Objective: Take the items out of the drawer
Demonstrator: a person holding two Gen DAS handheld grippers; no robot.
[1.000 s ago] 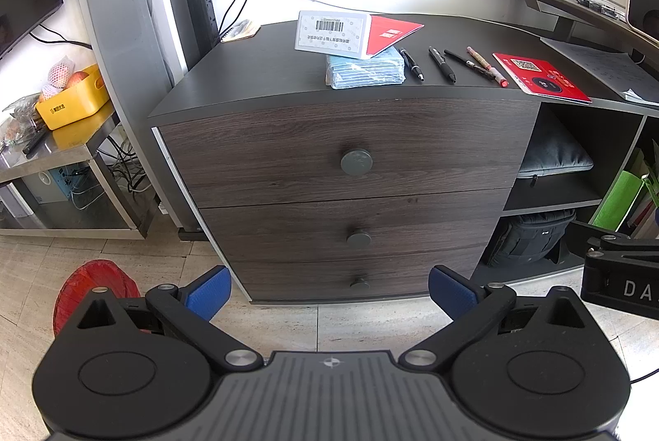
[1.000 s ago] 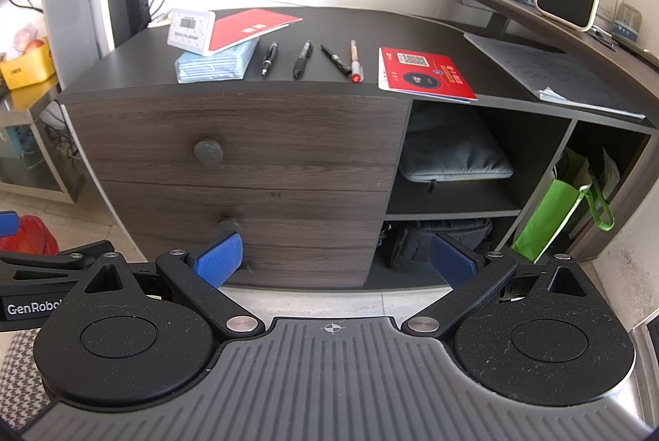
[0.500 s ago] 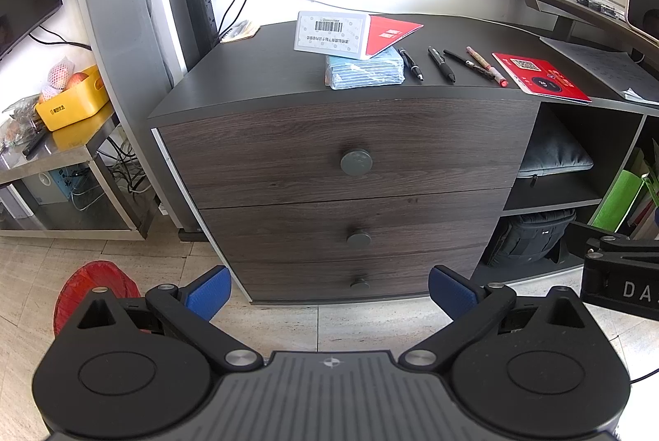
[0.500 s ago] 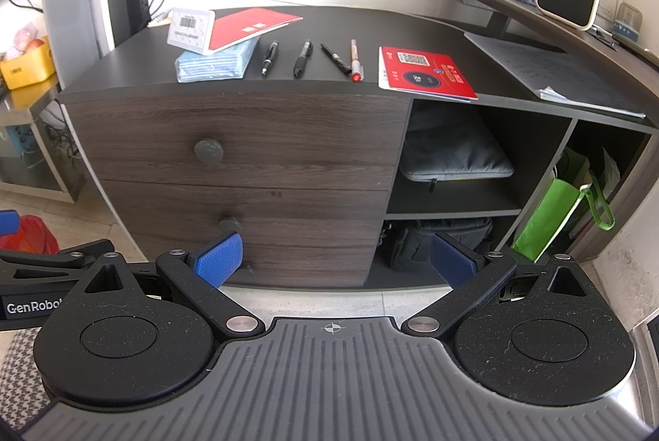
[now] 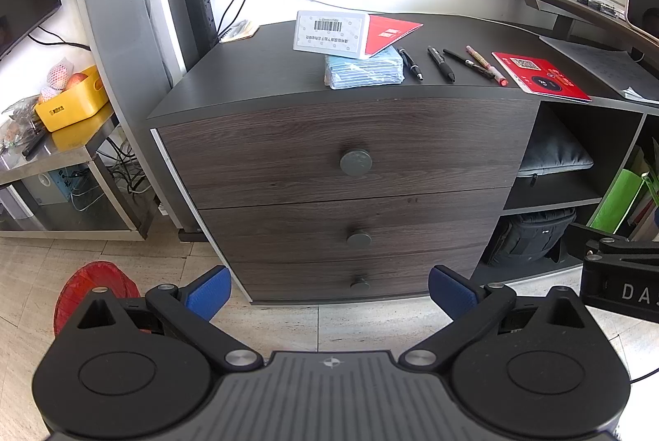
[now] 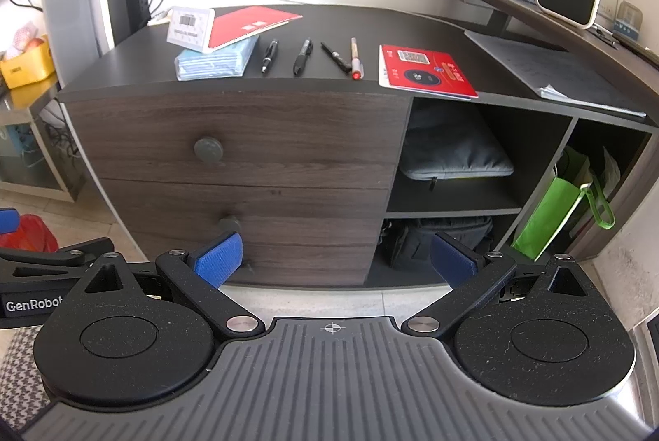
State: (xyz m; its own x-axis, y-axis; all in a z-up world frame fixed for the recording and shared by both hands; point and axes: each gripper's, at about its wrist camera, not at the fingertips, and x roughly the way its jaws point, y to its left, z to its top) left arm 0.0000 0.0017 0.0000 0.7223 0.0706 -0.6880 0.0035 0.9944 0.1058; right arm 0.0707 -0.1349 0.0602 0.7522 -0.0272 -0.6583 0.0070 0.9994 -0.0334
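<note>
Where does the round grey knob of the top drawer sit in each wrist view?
Left wrist: round grey knob of the top drawer sits just right of picture centre.
Right wrist: the same knob sits left of centre.
Shared landmark: the blue packet under the white barcode box, above the knob in both.

Dark wood-grain, matt drawer fronts (image 5: 346, 148); smooth grey plastic-looking knob (image 5: 356, 162). Matt dark desk top (image 5: 263, 70), glossy red card (image 5: 541, 75) at its right front edge, crinkled clear plastic wrap on blue pack (image 5: 364, 70). Textured blue rubbery pads (image 6: 218, 253); ribbed matt black plastic gripper bodies. Polished pale stone floor tiles (image 5: 362, 325).
</note>
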